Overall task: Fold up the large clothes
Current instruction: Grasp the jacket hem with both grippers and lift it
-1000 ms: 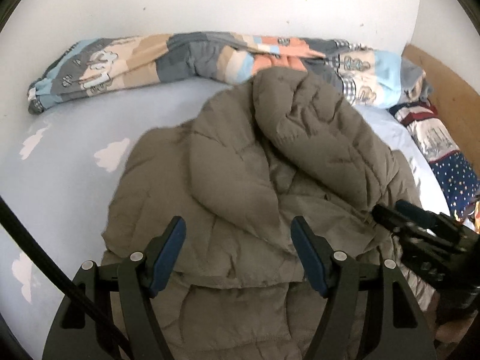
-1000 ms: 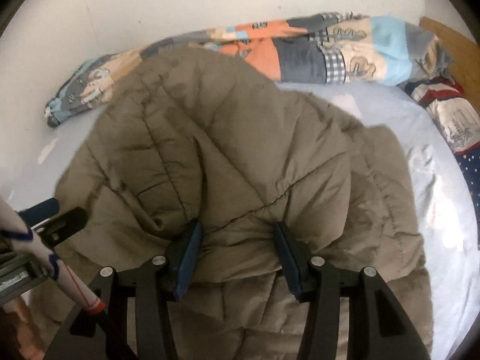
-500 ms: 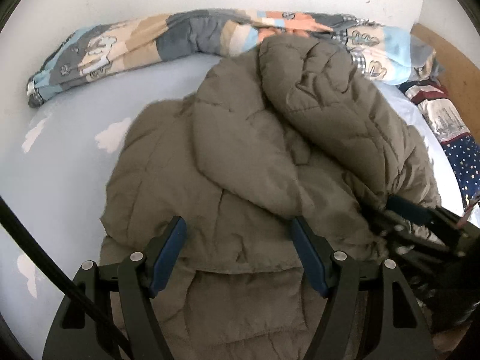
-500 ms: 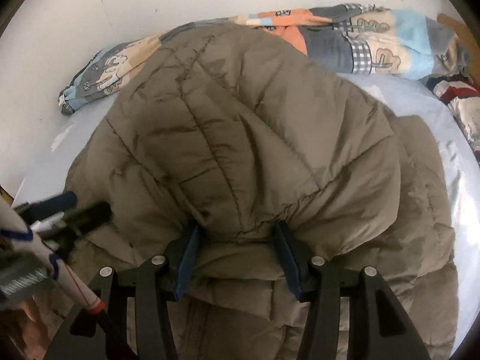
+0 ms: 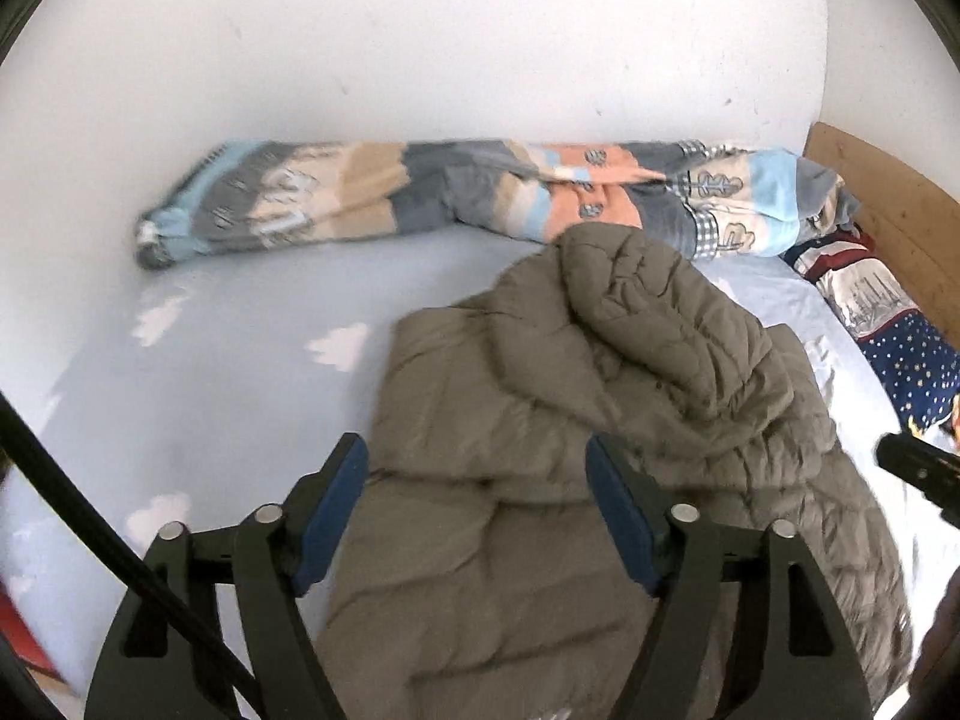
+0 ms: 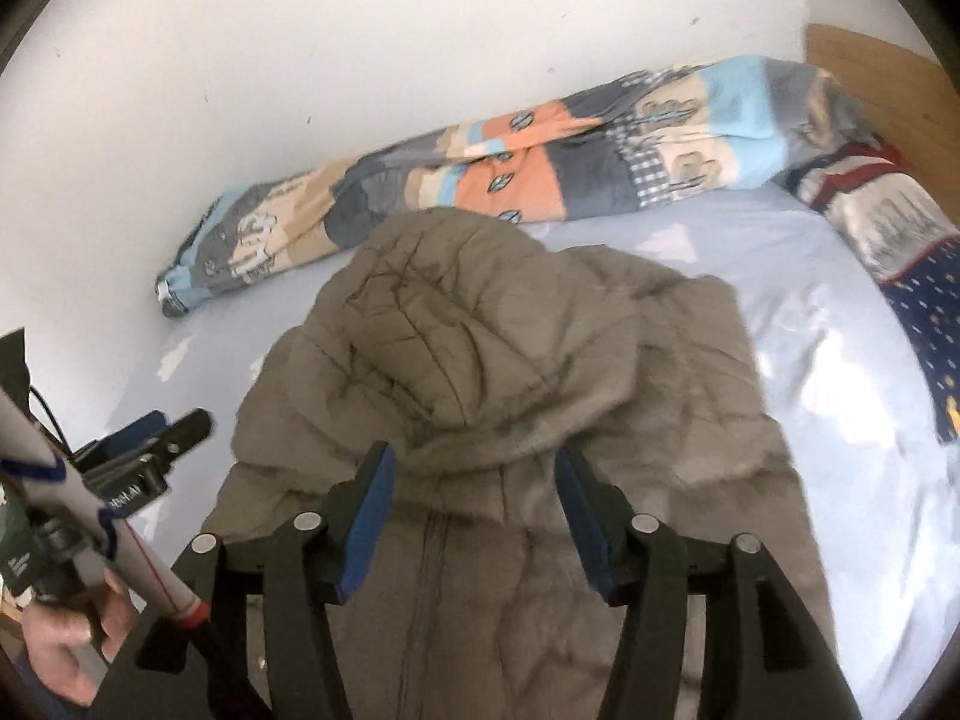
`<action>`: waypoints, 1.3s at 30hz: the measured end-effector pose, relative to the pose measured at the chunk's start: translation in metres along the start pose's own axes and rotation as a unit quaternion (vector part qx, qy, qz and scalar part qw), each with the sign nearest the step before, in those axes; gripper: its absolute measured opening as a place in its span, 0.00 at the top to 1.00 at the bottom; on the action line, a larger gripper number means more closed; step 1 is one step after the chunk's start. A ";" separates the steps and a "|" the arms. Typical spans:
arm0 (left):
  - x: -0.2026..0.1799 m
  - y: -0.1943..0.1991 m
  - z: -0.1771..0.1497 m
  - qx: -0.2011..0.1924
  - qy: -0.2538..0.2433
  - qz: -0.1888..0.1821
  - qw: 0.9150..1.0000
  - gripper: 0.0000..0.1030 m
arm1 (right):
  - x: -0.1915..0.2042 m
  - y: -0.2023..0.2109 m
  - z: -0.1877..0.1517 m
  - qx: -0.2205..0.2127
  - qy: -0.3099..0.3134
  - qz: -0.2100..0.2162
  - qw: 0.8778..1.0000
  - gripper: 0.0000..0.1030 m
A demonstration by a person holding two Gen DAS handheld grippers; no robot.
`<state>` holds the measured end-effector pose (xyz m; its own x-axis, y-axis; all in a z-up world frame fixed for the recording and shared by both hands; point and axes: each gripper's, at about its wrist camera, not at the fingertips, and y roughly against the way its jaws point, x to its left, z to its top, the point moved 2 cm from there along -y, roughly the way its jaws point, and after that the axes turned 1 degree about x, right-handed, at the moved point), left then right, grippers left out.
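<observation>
An olive-brown puffer jacket (image 5: 588,450) lies on the light blue bed sheet (image 5: 228,372), its upper part folded over the body; it also shows in the right wrist view (image 6: 516,408) with the zipper running toward me. My left gripper (image 5: 477,468) is open and empty, raised above the jacket's near left part. My right gripper (image 6: 474,468) is open and empty above the jacket's lower middle. The left gripper appears at the left edge of the right wrist view (image 6: 162,438), and the right gripper's tip shows at the right edge of the left wrist view (image 5: 912,468).
A rolled patchwork quilt (image 5: 456,204) lies along the white wall at the back. A dark star-patterned pillow (image 5: 900,348) and a wooden headboard (image 5: 888,210) are at the right. Bare sheet lies left of the jacket.
My right gripper has let go of the jacket's folded part and opened; that part now rests on the body. Both grippers have pulled back and up from the jacket.
</observation>
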<state>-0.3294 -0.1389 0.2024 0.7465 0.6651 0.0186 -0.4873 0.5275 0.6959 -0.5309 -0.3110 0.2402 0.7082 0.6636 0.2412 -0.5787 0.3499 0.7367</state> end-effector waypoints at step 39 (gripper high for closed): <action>0.115 0.062 -0.207 0.146 0.110 0.016 0.983 0.22 | -0.048 0.029 -0.226 0.165 -0.011 -0.038 0.986 0.24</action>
<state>-0.3674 0.0798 0.0990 0.6006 0.7945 -0.0895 -0.3339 0.3509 0.8749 -0.6725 -0.1834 0.1071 0.7550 0.6277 0.1896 -0.3643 0.1611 0.9173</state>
